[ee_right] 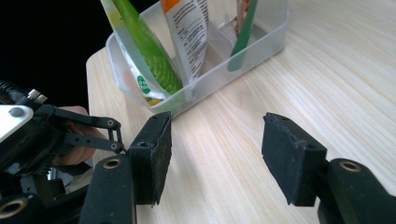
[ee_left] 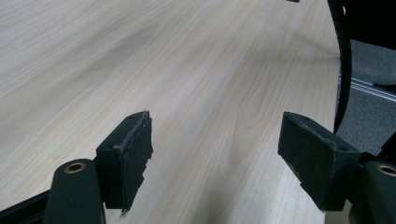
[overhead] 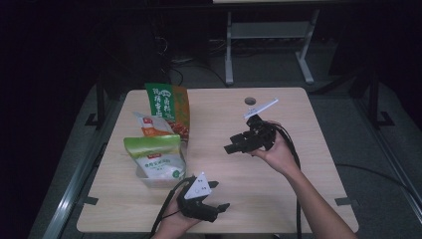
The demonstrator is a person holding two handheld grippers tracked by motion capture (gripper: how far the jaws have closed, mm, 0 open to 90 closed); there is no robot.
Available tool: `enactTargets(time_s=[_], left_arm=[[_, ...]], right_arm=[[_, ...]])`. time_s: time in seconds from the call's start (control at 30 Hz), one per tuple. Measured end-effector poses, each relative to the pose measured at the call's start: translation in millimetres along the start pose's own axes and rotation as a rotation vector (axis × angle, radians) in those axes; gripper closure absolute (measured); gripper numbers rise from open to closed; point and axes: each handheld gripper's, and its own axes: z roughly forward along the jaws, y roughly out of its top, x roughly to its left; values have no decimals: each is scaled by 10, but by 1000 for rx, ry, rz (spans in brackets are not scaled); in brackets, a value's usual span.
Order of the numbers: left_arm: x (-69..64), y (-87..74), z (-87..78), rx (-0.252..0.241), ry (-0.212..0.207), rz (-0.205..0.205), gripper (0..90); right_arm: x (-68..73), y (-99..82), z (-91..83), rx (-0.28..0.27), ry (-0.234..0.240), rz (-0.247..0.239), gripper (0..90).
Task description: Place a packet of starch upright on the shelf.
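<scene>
Three pouches (overhead: 160,132) stand upright in the clear bin (ee_right: 205,79) at the counter's (overhead: 278,199) left side. My right gripper (overhead: 230,148) points at them from mid-counter, fingers (ee_right: 154,154) wide apart, gripping nothing. My left gripper (overhead: 219,196) rests near the front edge, spread wide, empty too.

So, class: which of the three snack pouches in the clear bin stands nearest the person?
The light-green-topped white pouch; the orange-and-white and dark green pouches stand behind it.
</scene>
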Motion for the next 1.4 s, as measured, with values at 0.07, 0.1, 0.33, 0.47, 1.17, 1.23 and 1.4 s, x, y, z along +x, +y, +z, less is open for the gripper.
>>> enactTargets(time_s=[0.07, 0.1, 0.33, 0.47, 1.17, 1.23, 1.4], left_arm=[[5, 3, -5, -2, 1, 1, 255], [11, 4, -9, -3, 2, 3, 255], [14, 3, -9, -1, 2, 1, 255], [14, 2, -4, 5, 2, 2, 255], [34, -11, -3, 5, 0, -13, 255], [34, -11, -2, 4, 2, -15, 255], [37, -19, 2, 6, 4, -14, 255]], right_arm=[[-10, -47, -49, -8, -8, 13, 422], [-16, -75, -76, -12, -13, 17, 422], [-80, -282, -265, -32, -40, 53, 414], [-121, -392, -355, -40, -52, 74, 412], [-248, -939, -518, -58, -71, 162, 395], [-256, -996, -529, -61, -72, 172, 395], [-270, -1144, -554, -75, -72, 187, 392]])
